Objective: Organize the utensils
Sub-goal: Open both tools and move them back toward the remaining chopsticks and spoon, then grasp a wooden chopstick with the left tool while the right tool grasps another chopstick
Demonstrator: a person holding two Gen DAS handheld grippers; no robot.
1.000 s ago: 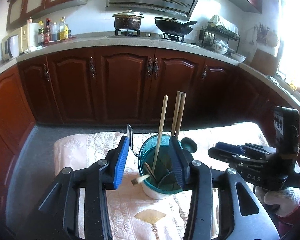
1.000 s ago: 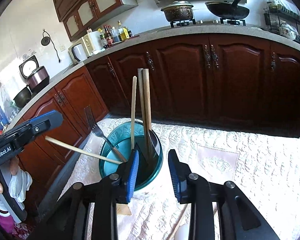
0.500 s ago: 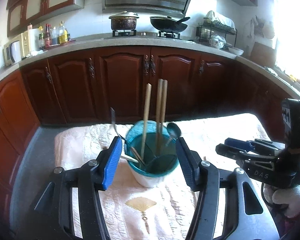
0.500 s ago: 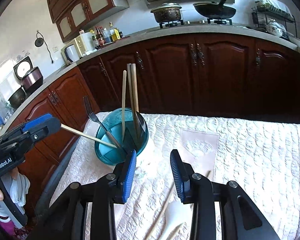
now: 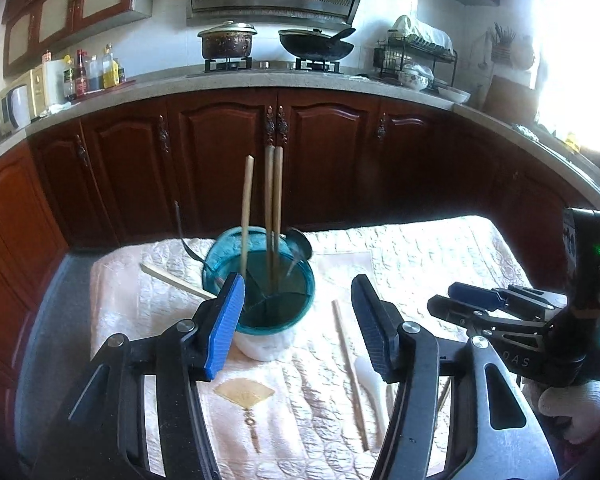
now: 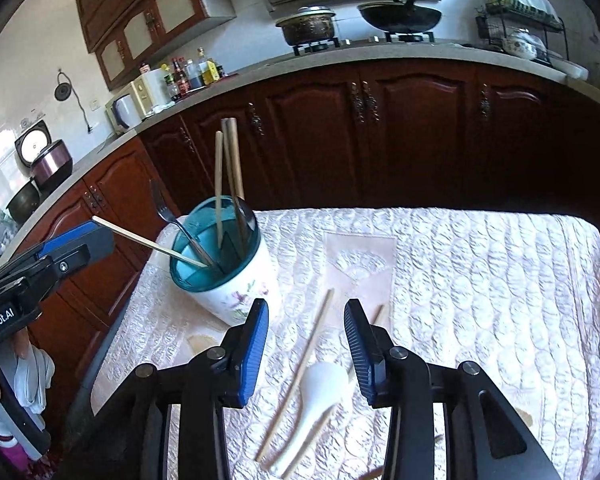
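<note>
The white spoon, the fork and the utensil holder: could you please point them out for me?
white spoon [image 6: 323, 380]: right wrist view, on its bowl.
fork [image 6: 161, 204]: right wrist view, on its tines.
utensil holder [image 6: 240, 292]: right wrist view, on its white wall.

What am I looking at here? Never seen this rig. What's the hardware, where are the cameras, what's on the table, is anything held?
No robot arm: a person holds a two-finger gripper in each hand, each carrying a fisheye camera that looks forward along its blue-padded fingers.

The left wrist view shows the left gripper open and empty, with the right gripper off to its right. The right wrist view shows the right gripper open and empty too, with the left one at its left edge.

On the quilted tablecloth stands a utensil holder with a teal divided insert. It holds three upright chopsticks, a fork, a metal spoon and one chopstick leaning out.

Still loose on the cloth: a white spoon and several more chopsticks, just ahead of the right gripper.
</note>
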